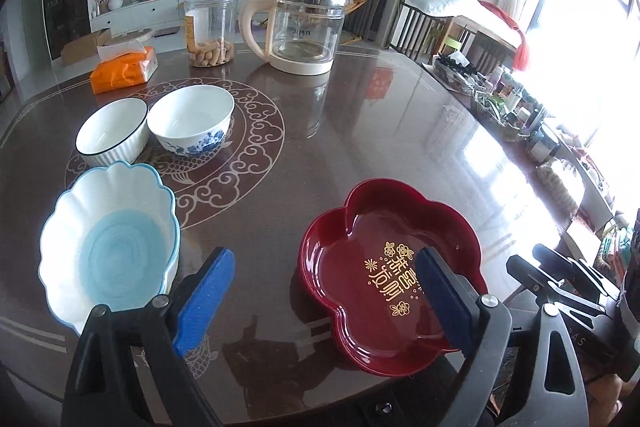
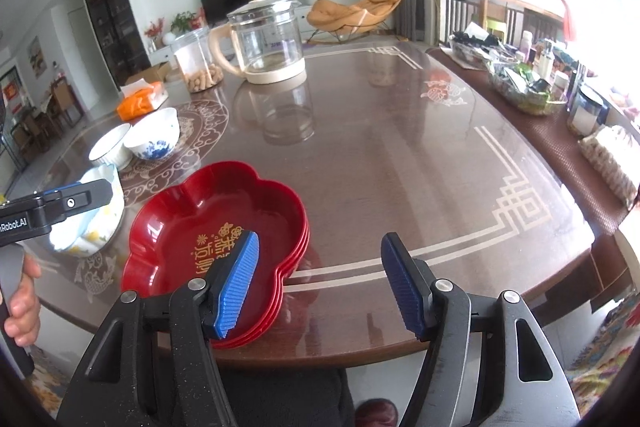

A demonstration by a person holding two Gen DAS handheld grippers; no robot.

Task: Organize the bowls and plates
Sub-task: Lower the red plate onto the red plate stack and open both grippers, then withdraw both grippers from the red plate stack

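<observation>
A stack of three red flower-shaped plates point(image 1: 384, 267) point(image 2: 216, 227) lies near the table's front edge. To its left sits a scalloped white bowl with a blue centre point(image 1: 108, 247) point(image 2: 92, 231). Behind that stand a white ribbed bowl with a dark rim point(image 1: 112, 135) point(image 2: 110, 145) and a blue-flowered bowl point(image 1: 192, 123) point(image 2: 154, 135), side by side. My left gripper point(image 1: 324, 295) is open above the gap between scalloped bowl and red plates, its right pad over the top plate. My right gripper point(image 2: 320, 279) is open too, its left pad over the plates' right side. Neither holds anything.
A glass kettle point(image 1: 304, 27) point(image 2: 272, 43), a clear jar of snacks point(image 1: 210, 31) and an orange tissue pack point(image 1: 124, 67) stand at the back of the glossy brown table point(image 2: 400, 167). Trays of bottles and clutter point(image 2: 528, 83) line the right side. A person's hand point(image 2: 22, 303) grips the left tool.
</observation>
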